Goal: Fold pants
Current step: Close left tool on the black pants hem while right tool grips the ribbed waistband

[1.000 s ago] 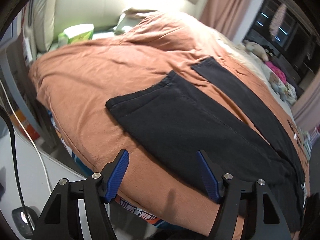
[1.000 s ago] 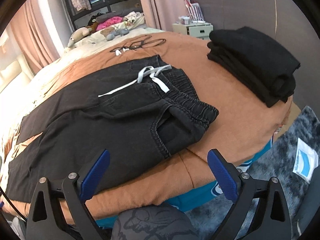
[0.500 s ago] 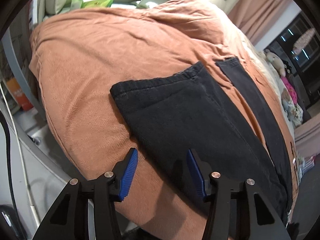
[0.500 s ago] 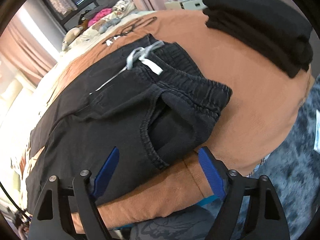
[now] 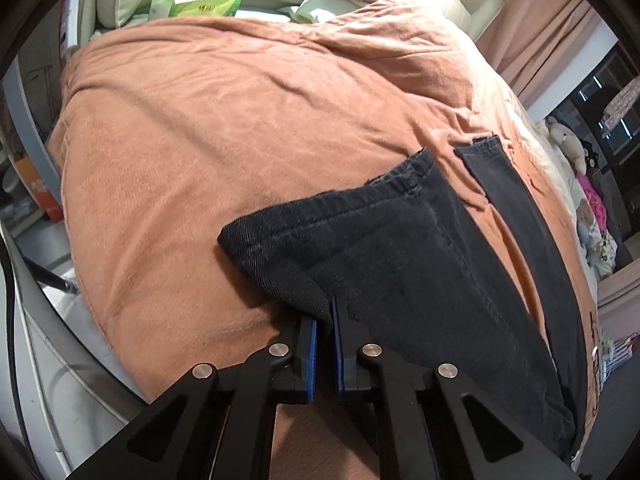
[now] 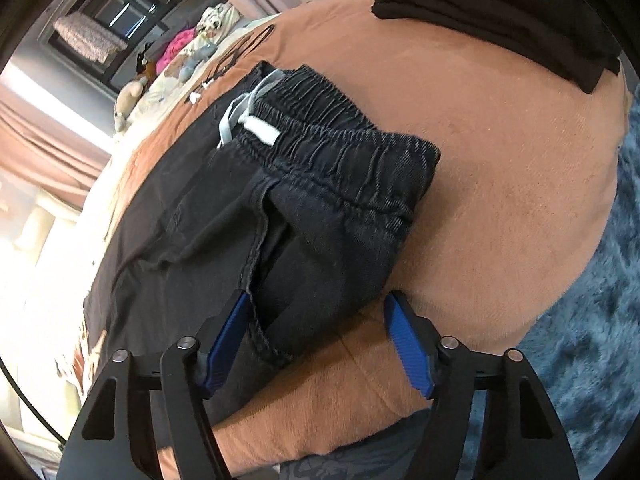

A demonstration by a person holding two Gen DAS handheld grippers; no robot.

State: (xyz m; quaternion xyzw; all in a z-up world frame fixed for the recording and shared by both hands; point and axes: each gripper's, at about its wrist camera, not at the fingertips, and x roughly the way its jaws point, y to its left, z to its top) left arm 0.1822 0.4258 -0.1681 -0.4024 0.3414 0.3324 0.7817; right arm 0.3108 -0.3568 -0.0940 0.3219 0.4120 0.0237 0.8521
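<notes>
Left gripper [image 5: 325, 320]: jaws drawn together on the near edge of the closer trouser leg, just short of its hem corner; a small flap of denim bulges up between the blue pads.
Right gripper [image 6: 316, 340]: jaws closing but not yet on the cloth; the hip edge of the black pants [image 6: 304, 216], below the side pocket opening, lies between the pads, which stand apart on either side of it.
Pants, left view: the black pants [image 5: 400, 264] run away ahead and to the right of the tool; the near leg's hem lies just ahead of the tips, and the second leg [image 5: 504, 184] lies beyond it, separated by a strip of bedding.
Pants, right view: the elastic waistband [image 6: 344, 140] with its white drawstring [image 6: 256, 124] sits ahead of the jaws.
Surface: an orange-brown duvet [image 5: 224, 128] under everything.
Further off: a stack of folded dark clothes [image 6: 500, 4] far ahead and to the right of the right tool; a green tissue pack [image 5: 200, 0] at the headboard end.
Risk, left: the grip looks shallow, so the hem could slip free on lifting.
Risk, right: the pads may pinch only the top layer or the pocket lip, leaving the lower layer to sag; they could also gather duvet fabric.
Risk, both: uneven lifting would twist the near leg off line with the far one.
</notes>
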